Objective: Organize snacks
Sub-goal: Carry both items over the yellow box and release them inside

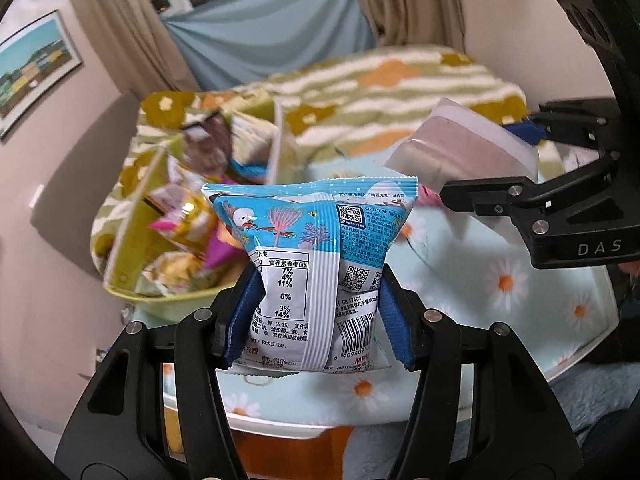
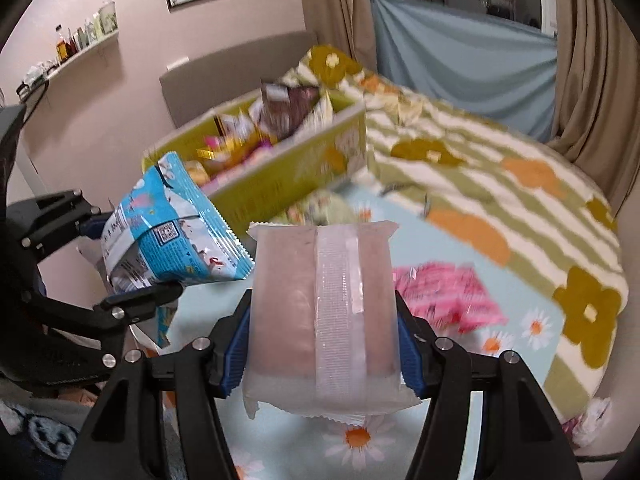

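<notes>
Left wrist view: a blue snack bag (image 1: 316, 256) is being clamped upright between the blue pads (image 1: 244, 312) of the left gripper (image 1: 318, 312), above the daisy-print tabletop (image 1: 500, 280), near the green snack box (image 1: 132, 252).

Right wrist view: a translucent pinkish packet (image 2: 320, 312) is being gripped by the right gripper (image 2: 322, 344). A pink packet (image 2: 448, 296) is lying on the tabletop beyond it.

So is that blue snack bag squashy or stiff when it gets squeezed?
Probably squashy: the blue snack bag pinches to a waist where the left gripper clamps it. Likely light, since it stands upright from that grip. The glossy film could be slippery.
</notes>
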The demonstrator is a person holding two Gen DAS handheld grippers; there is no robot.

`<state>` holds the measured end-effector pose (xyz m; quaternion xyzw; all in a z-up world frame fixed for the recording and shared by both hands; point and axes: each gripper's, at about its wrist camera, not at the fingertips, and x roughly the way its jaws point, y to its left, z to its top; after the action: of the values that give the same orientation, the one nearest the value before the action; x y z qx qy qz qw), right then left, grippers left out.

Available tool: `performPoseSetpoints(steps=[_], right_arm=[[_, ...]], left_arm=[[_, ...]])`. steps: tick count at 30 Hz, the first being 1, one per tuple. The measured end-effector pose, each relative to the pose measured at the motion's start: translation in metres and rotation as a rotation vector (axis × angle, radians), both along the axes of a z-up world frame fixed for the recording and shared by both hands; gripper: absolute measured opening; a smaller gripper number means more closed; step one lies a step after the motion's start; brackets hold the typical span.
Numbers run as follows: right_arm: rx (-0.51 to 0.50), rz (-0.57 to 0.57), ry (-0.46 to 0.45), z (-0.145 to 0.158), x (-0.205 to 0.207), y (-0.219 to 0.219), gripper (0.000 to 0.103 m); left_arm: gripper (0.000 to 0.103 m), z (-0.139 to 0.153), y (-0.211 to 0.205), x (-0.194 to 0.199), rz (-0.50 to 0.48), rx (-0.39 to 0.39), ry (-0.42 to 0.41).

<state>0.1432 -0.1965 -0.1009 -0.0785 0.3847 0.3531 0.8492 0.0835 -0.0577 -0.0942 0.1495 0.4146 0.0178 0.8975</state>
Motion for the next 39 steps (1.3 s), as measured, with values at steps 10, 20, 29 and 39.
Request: performPoseSetpoints(steps=[10, 20, 29, 39], right_arm=[[0.109, -0.038, -0.033, 0.048, 0.019, 0.05, 0.058], [0.147, -0.088, -0.003, 0.065, 0.044, 0.124, 0.058], [0.126, -0.17, 0.047, 0.052, 0.058, 0.17, 0.058], [0.091, -0.242, 0.086, 0.04, 0.05, 0.187, 0.058]], left_arm=[[0.056, 0.043, 0.096, 0.029, 0.112, -0.073, -0.08], [0.057, 0.047, 0.21, 0.097, 0.167, -0.15, -0.038], [0.103, 0.011, 0.253, 0.137, 0.059, -0.227, 0.024], [0.103, 0.007, 0.263, 0.114, 0.007, -0.27, 0.021]])
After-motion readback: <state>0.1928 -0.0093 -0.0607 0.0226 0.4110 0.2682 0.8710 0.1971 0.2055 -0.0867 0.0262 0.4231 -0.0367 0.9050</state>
